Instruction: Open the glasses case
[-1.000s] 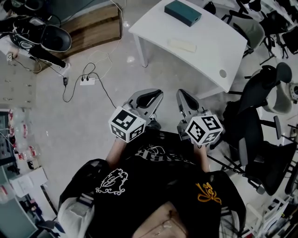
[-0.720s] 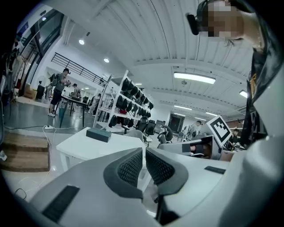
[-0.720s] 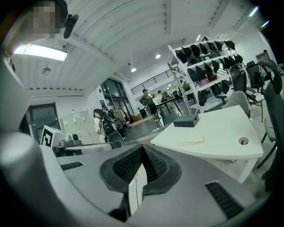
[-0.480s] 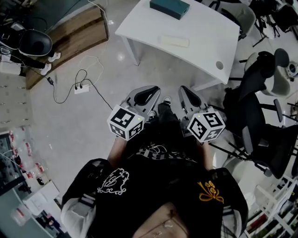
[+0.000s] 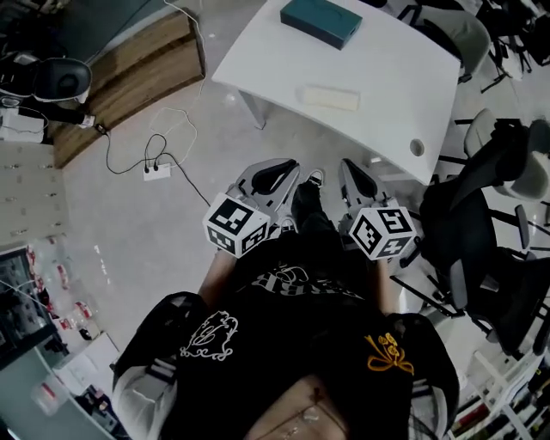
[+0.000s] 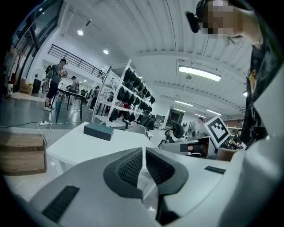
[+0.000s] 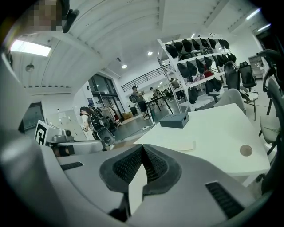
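Observation:
A dark teal box-shaped case (image 5: pixel 320 21) lies at the far side of the white table (image 5: pixel 387 77), with a flat pale oblong object (image 5: pixel 331 97) nearer the front edge. Both also show in the right gripper view, the case (image 7: pixel 174 120) and the pale object (image 7: pixel 179 146); the left gripper view shows the case (image 6: pixel 98 131). My left gripper (image 5: pixel 277 169) (image 6: pixel 144 153) and right gripper (image 5: pixel 350 168) (image 7: pixel 143 150) are held side by side over the floor, short of the table. Both are shut with nothing in them.
Black office chairs (image 5: pixel 481 223) crowd the right side beside the table. A power strip with cables (image 5: pixel 157 170) lies on the floor at left, near a wooden platform (image 5: pixel 129 73). Shelving with dark items (image 6: pixel 133 95) and people (image 6: pixel 55 82) stand far behind.
Both grippers have moved forward toward the table, side by side, still shut. The table's front edge now lies closer to them in the head view.

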Available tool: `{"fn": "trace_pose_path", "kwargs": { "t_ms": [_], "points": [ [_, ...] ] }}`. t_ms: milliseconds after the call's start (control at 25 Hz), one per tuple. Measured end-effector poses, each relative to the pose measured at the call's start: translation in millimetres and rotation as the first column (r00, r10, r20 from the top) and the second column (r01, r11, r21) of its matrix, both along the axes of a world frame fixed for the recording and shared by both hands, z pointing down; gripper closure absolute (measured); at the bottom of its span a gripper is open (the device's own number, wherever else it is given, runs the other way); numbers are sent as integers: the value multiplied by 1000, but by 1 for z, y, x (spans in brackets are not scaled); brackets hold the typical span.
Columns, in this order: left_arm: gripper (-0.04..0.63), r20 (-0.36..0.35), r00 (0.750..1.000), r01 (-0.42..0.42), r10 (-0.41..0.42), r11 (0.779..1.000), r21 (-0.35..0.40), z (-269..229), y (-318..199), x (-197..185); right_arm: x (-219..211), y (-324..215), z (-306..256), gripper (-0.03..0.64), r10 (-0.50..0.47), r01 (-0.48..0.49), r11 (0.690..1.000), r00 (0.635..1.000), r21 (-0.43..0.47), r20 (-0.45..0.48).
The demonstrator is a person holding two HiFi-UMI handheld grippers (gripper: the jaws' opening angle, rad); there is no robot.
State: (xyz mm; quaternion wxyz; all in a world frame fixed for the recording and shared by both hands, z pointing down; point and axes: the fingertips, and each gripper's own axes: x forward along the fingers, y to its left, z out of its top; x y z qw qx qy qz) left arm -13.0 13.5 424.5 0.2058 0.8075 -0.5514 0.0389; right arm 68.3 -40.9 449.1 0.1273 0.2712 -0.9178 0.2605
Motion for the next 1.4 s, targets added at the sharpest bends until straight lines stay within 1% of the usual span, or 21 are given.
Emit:
{"fn": "trace_pose_path", "kwargs": {
  "t_ms": [120, 280, 440, 520, 600, 680, 800, 840, 920, 1120, 1160, 1200, 1240, 1280, 1320, 1400],
  "points": [
    [560, 13, 1000, 21, -21, 1000, -4, 3, -43, -28, -16, -46, 8, 603, 0, 0, 1000, 1000, 7, -23],
    [559, 54, 998, 17, -17, 1000, 5, 5, -97, -44, -22, -105, 25, 603, 3, 0, 999, 996, 37, -85],
    [560, 90, 996, 1, 1, 1000, -30, 20, -135, -50, -26, -147, 48, 600, -24, 46, 993, 979, 106, -204],
    [558, 88, 996, 2, 3, 998, -55, 32, -151, -53, -28, -165, 60, 570, -39, 79, 987, 963, 139, -268],
    [558, 93, 996, 6, 3, 996, -92, 47, -164, -56, -30, -180, 72, 554, -49, 103, 982, 947, 157, -318],
    [558, 129, 992, 4, 12, 992, -128, 60, -173, -58, -32, -191, 83, 539, -56, 114, 982, 939, 153, -339],
    [558, 214, 976, -7, 41, 987, -161, 73, -181, -62, -33, -201, 101, 507, -77, 127, 985, 931, 119, -356],
    [558, 233, 971, -10, 49, 986, -167, 77, -184, -64, -33, -204, 108, 495, -85, 134, 985, 927, 109, -365],
    [558, 249, 967, -16, 62, 983, -180, 85, -191, -67, -33, -209, 121, 472, -97, 144, 985, 917, 92, -388],
    [552, 254, 962, -40, 101, 972, -233, 108, -207, -80, -42, -215, 143, 426, -121, 156, 987, 899, 50, -421],
    [542, 253, 961, -50, 114, 967, -249, 114, -210, -83, -43, -216, 146, 422, -120, 153, 987, 895, 43, -430],
    [516, 248, 960, -63, 132, 962, -267, 121, -212, -84, -44, -218, 150, 416, -117, 148, 988, 891, 36, -439],
    [470, 239, 959, -80, 153, 954, -289, 130, -214, -85, -44, -218, 155, 410, -114, 140, 990, 888, 26, -446],
    [426, 226, 958, -98, 174, 945, -313, 139, -215, -86, -45, -219, 161, 401, -110, 129, 992, 886, 11, -450],
    [398, 212, 958, -114, 194, 934, -339, 149, -216, -87, -46, -219, 166, 394, -104, 114, 993, 886, -6, -451],
    [364, 192, 954, -141, 232, 908, -395, 172, -217, -90, -47, -219, 174, 390, -83, 73, 997, 888, -38, -453]
  ]
}}
